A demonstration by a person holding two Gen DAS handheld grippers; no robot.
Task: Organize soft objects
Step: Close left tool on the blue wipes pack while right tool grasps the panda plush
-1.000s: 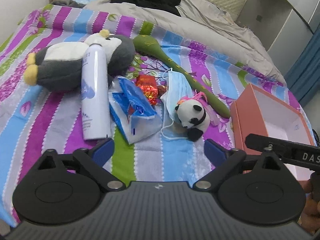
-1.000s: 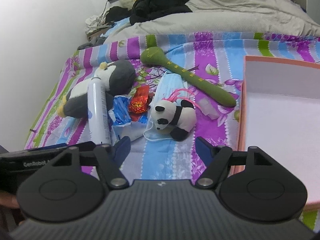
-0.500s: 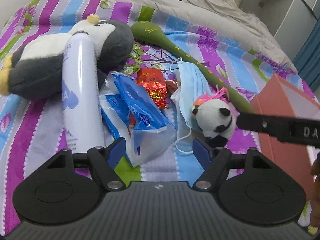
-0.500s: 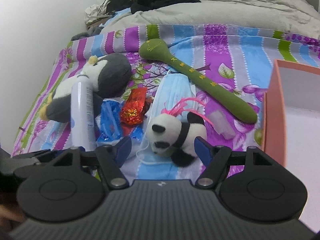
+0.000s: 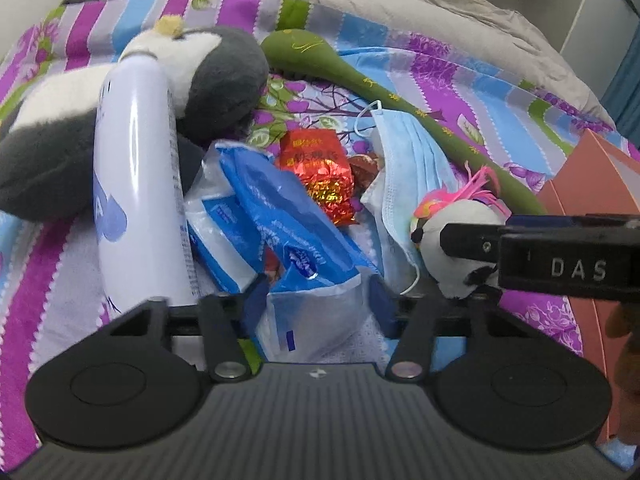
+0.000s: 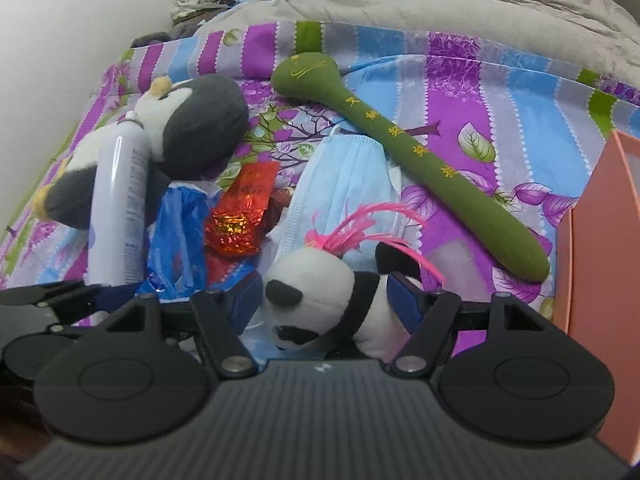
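A blue-and-white tissue packet (image 5: pixel 304 248) lies on the striped bedspread. My left gripper (image 5: pixel 318 304) is down over its near end, jaws closing, with the packet between the pads and no firm squeeze visible. A small panda plush (image 6: pixel 320 280) with pink feathers lies between the fingers of my right gripper (image 6: pixel 326 300), which stands open around it. In the left wrist view the panda (image 5: pixel 452 232) is partly hidden behind the right gripper's black finger bar. A grey-and-white penguin plush (image 5: pixel 208 76) and a long green soft stick (image 6: pixel 400 136) lie farther back.
A white spray can (image 5: pixel 136 184) leans against the penguin. A red foil packet (image 5: pixel 320 168) and a blue face mask (image 5: pixel 408 160) lie in the middle of the pile. An orange-pink open box (image 6: pixel 600 220) stands at the right. A grey duvet (image 6: pixel 440 4) with dark clothes covers the far bed.
Both grippers came down and forward onto the pile. The left jaws narrowed around the tissue packet. The right gripper, unchanged in width, moved until the panda lay between its fingers.
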